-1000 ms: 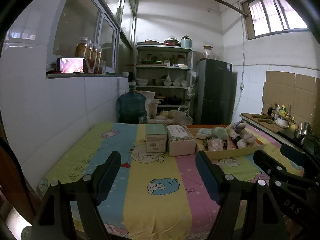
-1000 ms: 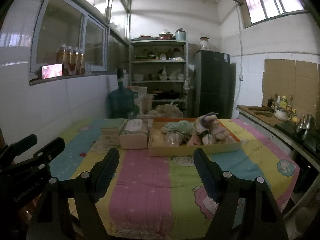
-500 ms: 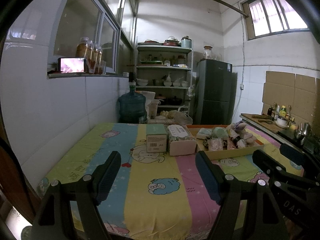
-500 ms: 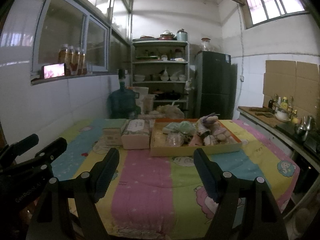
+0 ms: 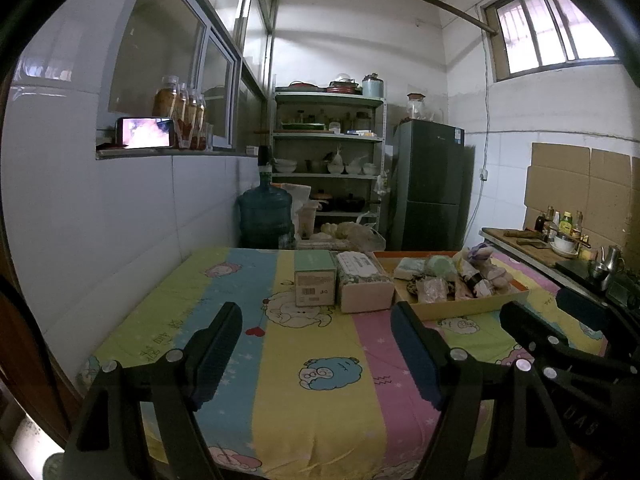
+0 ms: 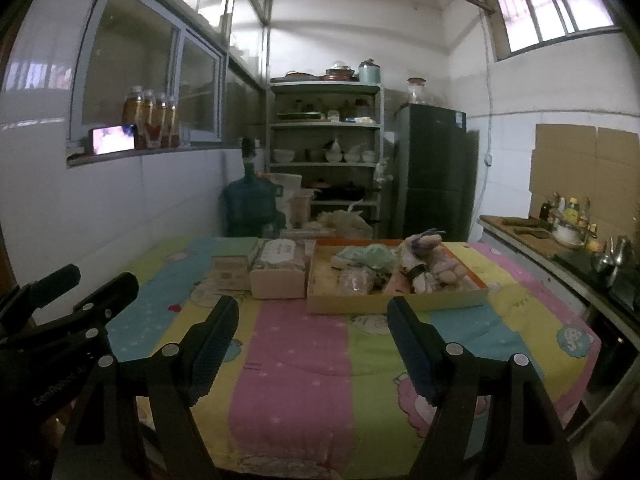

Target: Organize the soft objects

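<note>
A shallow cardboard tray [image 5: 472, 307] [image 6: 320, 304] with an orange rim sits at the far right of the striped cartoon tablecloth [image 5: 320, 340]. It holds a pile of soft things: a plush toy [image 6: 428, 264], a green soft item [image 6: 372, 254] and clear-wrapped pieces [image 6: 352, 280]. My left gripper [image 5: 316, 344] is open and empty, above the table's near edge. My right gripper [image 6: 312, 336] is open and empty, in front of the tray. Each gripper shows at the edge of the other's view.
A green box [image 5: 315, 283] and a tissue pack [image 5: 362, 280] stand left of the tray. Behind the table are a water jug [image 5: 264, 216], a shelf rack [image 5: 328, 160] and a fridge [image 5: 428, 184]. A counter with bottles [image 5: 560, 232] runs along the right.
Both views have shifted slightly; the right gripper has drifted a little closer to the tray. Both grippers stay open and empty.
</note>
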A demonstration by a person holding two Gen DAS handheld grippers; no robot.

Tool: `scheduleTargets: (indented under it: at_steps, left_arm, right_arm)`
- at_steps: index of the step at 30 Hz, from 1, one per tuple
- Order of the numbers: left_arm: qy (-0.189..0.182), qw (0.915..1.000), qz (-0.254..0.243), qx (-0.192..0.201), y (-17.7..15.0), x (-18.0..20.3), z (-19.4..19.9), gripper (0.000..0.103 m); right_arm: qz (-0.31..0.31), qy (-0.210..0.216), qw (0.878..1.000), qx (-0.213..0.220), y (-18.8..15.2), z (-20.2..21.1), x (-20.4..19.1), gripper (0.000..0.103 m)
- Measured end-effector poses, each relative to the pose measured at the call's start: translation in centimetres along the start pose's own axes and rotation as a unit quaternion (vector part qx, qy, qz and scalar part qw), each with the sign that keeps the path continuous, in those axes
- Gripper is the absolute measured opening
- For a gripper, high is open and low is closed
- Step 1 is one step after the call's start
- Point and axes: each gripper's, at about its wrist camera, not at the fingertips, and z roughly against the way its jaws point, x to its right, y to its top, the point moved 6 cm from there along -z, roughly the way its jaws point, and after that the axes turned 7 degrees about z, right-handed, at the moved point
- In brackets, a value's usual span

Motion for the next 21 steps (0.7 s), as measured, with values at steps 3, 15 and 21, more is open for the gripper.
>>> scheduleTargets:
  at_steps: [3, 15, 21]
  left_arm:
    - [0.0, 1.0, 0.0, -0.001, 0.06, -0.02, -0.01, 0.077]
    - [0.0, 1.0, 0.0, -0.001, 0.1, -0.07, 0.02, 0.077]
    - [0.0, 1.0, 0.0, -0.001, 0.06, -0.04, 0.01, 0.077]
  right_arm:
    - [0.0, 0.0, 1.0, -0.001, 0.0, -0.12, -0.05, 0.078]
    - [-0.001, 0.001, 1.0, 0.001, -0.1, -0.13, -0.05, 0.078]
    - [-0.002, 0.0, 1.0, 0.001, -0.18, -0.12, -0.05, 0.078]
